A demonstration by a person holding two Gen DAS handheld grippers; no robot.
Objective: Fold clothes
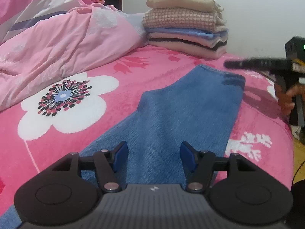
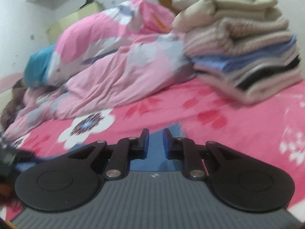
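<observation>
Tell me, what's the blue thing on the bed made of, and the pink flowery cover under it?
The blue garment looks like soft knit or fleecy cloth: matte, with fine ribbed lines and a fuzzy edge. The pink flowery cover looks like plush fleece, since its surface is nappy and faintly shiny. Neither is certain from looks alone.

The blue garment (image 1: pixel 183 118) lies on a hot-pink bed cover (image 1: pixel 133 84) printed with white flowers and red blossoms. The quilt (image 1: pixel 57 38) is pale pink and white — the folded stack (image 1: pixel 185 24) runs white, beige, pink-checked, blue, black-striped.
</observation>
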